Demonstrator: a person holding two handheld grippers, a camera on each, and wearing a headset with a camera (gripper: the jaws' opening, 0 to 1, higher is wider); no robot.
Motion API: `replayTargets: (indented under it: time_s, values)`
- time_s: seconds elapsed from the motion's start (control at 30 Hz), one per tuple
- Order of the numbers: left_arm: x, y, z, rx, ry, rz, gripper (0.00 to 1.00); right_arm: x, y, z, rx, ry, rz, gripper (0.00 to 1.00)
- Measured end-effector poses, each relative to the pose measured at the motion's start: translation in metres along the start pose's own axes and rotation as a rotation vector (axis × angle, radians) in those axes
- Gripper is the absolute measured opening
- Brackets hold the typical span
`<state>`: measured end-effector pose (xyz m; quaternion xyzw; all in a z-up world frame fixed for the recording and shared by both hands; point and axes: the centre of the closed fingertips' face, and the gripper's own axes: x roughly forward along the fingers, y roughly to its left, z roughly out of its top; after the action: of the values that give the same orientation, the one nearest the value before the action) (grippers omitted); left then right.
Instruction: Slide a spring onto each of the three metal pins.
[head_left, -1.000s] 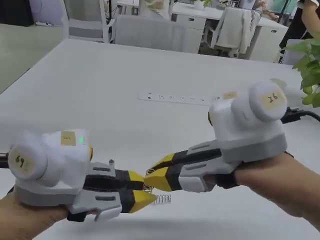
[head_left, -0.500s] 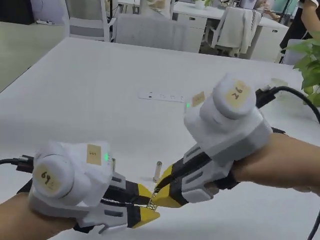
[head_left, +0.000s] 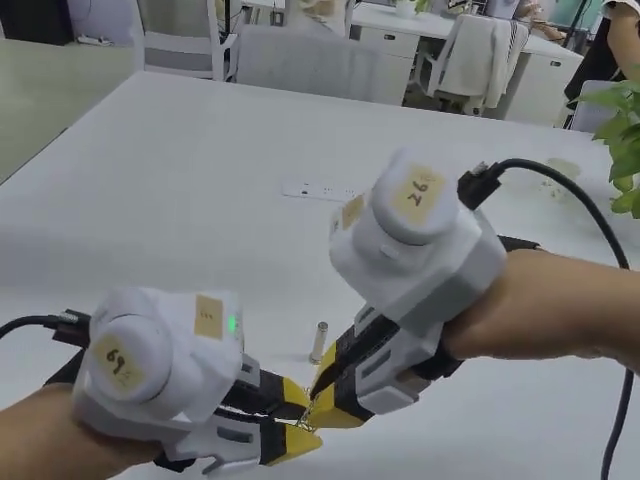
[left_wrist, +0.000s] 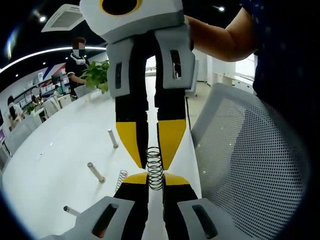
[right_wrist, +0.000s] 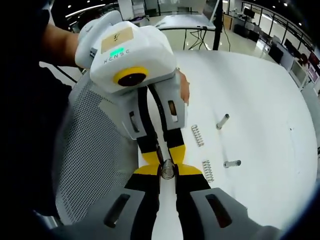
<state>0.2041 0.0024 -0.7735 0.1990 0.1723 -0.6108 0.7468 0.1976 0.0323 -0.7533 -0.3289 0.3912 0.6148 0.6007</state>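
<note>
1. Head view: your left gripper (head_left: 300, 426) and right gripper (head_left: 318, 404) meet tip to tip at lower centre, with a pin (head_left: 319, 342) just above.
2. Left gripper view: both clamp the spring (left_wrist: 155, 169), its axis along your jaws. The pins (left_wrist: 95, 172) lie lower left.
3. Right gripper view: the spring (right_wrist: 167, 170) sits end-on at your tips, pins (right_wrist: 222, 121) to the right.

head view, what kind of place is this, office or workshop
Most likely an open-plan office: a large white table with a power strip on it, desks behind, a mesh chair beside it, and a leafy plant at the right edge.
</note>
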Motion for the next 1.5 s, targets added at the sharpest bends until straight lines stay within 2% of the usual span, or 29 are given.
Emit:
replayTargets:
  time_s: [0.17, 0.47, 0.77, 1.07, 1.23, 1.5]
  values:
    - [0.0, 0.001, 0.002, -0.006, -0.013, 0.002, 0.01, 0.002, 0.0, -0.003, -0.006, 0.017, 0.005, 0.09]
    - [-0.003, 0.005, 0.006, -0.039, -0.05, 0.012, 0.01, 0.0, -0.003, -0.003, -0.008, 0.011, 0.002, 0.09]
    - [-0.003, 0.003, 0.007, -0.044, -0.05, 0.008, 0.01, 0.002, -0.002, -0.002, -0.013, 0.024, 0.004, 0.09]
    - [-0.004, 0.004, 0.008, -0.07, -0.069, 0.011, 0.03, 0.001, -0.003, -0.001, 0.003, 0.039, 0.005, 0.08]
    - [-0.004, 0.005, 0.005, -0.098, -0.065, 0.014, 0.13, -0.002, -0.007, 0.0, 0.006, 0.036, -0.005, 0.08]
    - [-0.009, 0.01, 0.002, -0.14, -0.077, 0.026, 0.21, -0.007, -0.011, -0.005, 0.014, 0.044, -0.019, 0.08]
